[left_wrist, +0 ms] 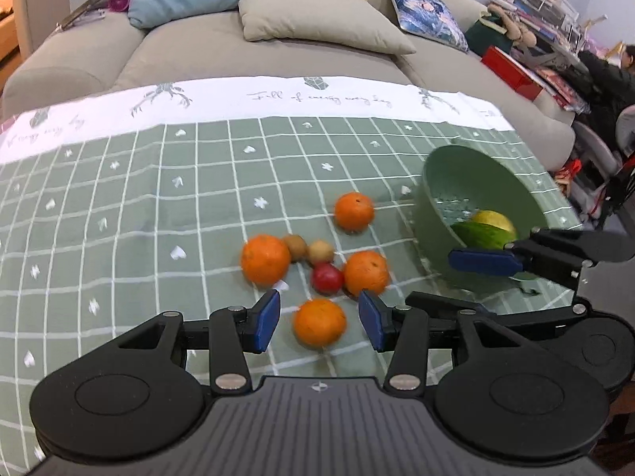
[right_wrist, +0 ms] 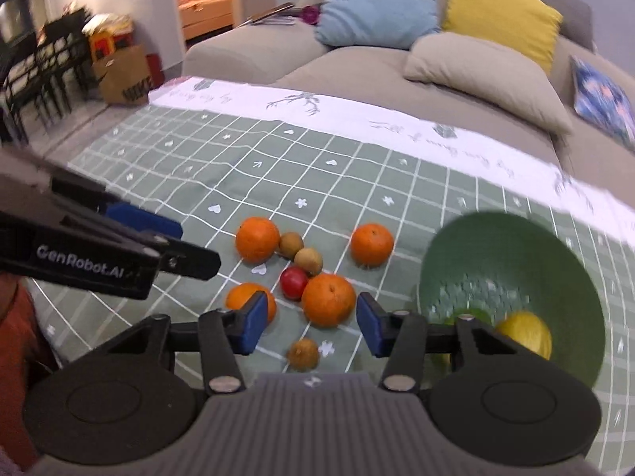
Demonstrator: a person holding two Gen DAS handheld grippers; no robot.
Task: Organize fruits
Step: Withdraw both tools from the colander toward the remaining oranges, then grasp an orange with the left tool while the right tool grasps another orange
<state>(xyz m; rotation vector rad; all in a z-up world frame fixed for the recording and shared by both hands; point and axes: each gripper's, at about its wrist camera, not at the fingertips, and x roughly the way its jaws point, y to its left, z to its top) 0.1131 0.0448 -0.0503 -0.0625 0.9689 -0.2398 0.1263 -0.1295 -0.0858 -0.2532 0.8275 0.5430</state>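
Two hand-held grippers above a green checked tablecloth [left_wrist: 119, 206] strewn with fruit, a green plastic bowl [right_wrist: 563, 261] at its right. The left gripper [left_wrist: 319, 319] stands part open and empty; a round orange [left_wrist: 319, 323] lies on the cloth in line with the gap between its blue pads, neither pad touching it. The right gripper [right_wrist: 307, 323] is likewise part open with nothing in hold; a larger orange [right_wrist: 328, 299] sits just beyond its pads and a small brown round fruit [right_wrist: 303, 354] lies below the gap. Loose fruit is clustered mid-cloth — two further oranges, a small red fruit [left_wrist: 326, 277] and two small tan fruits [left_wrist: 307, 250], several touching one another. The bowl already holds a yellow fruit [right_wrist: 526, 335] and something green beside it.

Handling, as judged: the oranges look firm, moderately heavy and lightly textured, so a grip across the widest part — the equator — should seat well; a hold nearer the top would likely squeeze the fruit out. All are round and free to roll, and neighbours may scatter when nudged. The small fruits appear light and hard-skinned, needing nearly closed jaws.
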